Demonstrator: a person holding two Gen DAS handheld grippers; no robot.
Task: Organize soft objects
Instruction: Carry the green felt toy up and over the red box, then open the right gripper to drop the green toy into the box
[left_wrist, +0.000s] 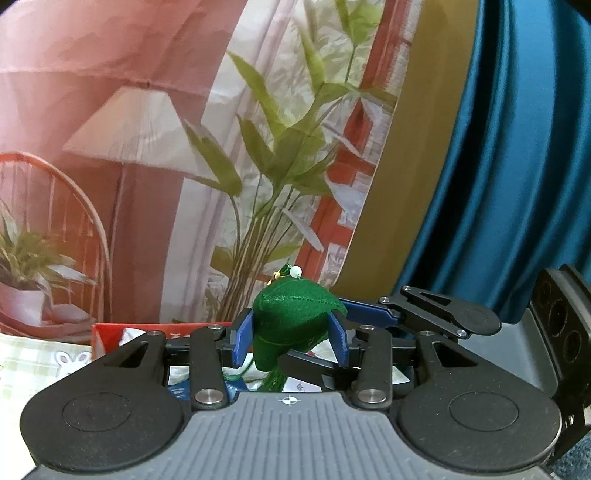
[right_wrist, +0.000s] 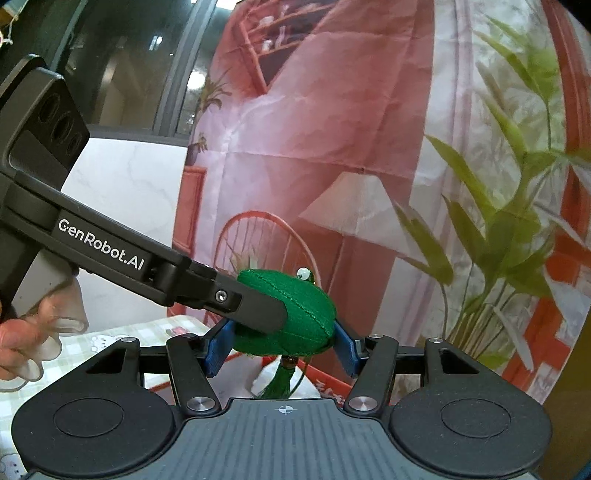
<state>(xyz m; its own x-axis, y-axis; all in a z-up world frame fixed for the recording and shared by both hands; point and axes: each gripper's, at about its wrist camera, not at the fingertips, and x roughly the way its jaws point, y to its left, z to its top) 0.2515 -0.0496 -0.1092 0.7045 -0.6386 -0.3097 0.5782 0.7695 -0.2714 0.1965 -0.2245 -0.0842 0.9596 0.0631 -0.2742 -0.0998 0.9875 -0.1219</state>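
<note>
A green felt sachet (left_wrist: 291, 321) with a white bead on top and a green tassel below is held up in the air. My left gripper (left_wrist: 291, 341) is shut on it, a blue pad on each side. The right gripper comes in from the right in the left wrist view, its blue finger (left_wrist: 365, 312) against the sachet. In the right wrist view the sachet (right_wrist: 295, 317) sits between the blue pads of my right gripper (right_wrist: 282, 349), which is shut on it. The left gripper's black finger (right_wrist: 255, 310) lies across its left side.
A table with a pale green checked cloth (left_wrist: 22, 362) lies below. A red box (left_wrist: 110, 334) stands on it behind the left gripper. A printed backdrop with lamp and plants (left_wrist: 258, 147) hangs behind, with a blue curtain (left_wrist: 517, 147) to its right. A gloved hand (right_wrist: 26, 343) holds the left gripper.
</note>
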